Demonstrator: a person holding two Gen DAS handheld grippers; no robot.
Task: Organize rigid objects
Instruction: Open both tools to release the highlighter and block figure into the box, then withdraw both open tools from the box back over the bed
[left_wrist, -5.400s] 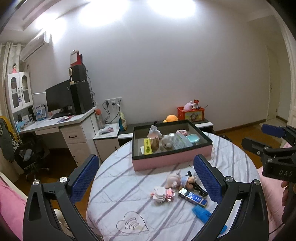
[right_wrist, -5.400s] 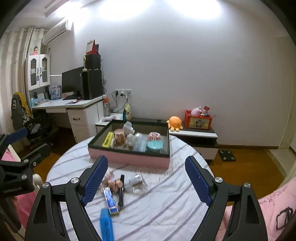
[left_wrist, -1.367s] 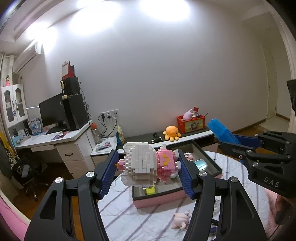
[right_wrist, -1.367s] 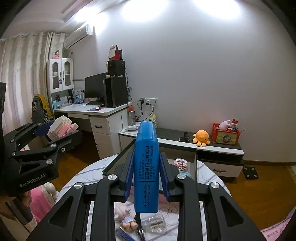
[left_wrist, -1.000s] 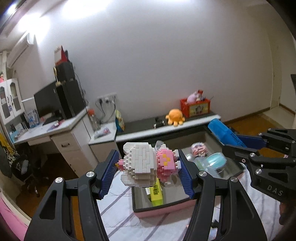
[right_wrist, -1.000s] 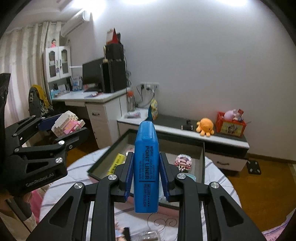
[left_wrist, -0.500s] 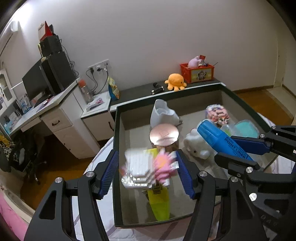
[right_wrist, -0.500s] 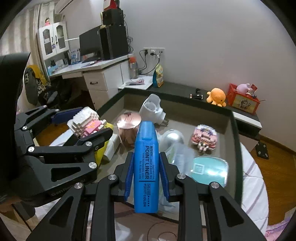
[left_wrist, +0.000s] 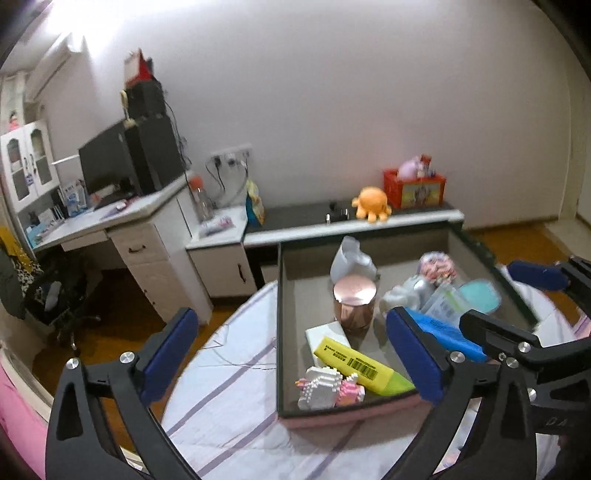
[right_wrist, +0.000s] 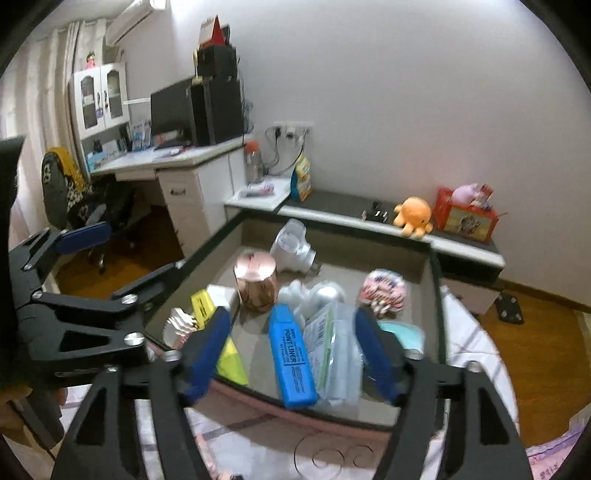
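While both tools' jaws are opening with nothing gripped, the brick figure (left_wrist: 330, 387) lies in the tray's (left_wrist: 279, 332) near corner below the left tool (left_wrist: 291, 356). Below the right tool (right_wrist: 291, 354), the blue highlighter (right_wrist: 291, 354) lies lengthwise, pointing away, among the yellow highlighter (left_wrist: 360, 365) and copper tin (left_wrist: 354, 302).

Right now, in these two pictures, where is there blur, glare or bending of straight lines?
Left wrist view: ceiling glare at top left; the teal case and tray far corner are smeared; walls bow. Right wrist view: its own claw fingers are soft with motion, the blue highlighter print stays readable; edges curve.
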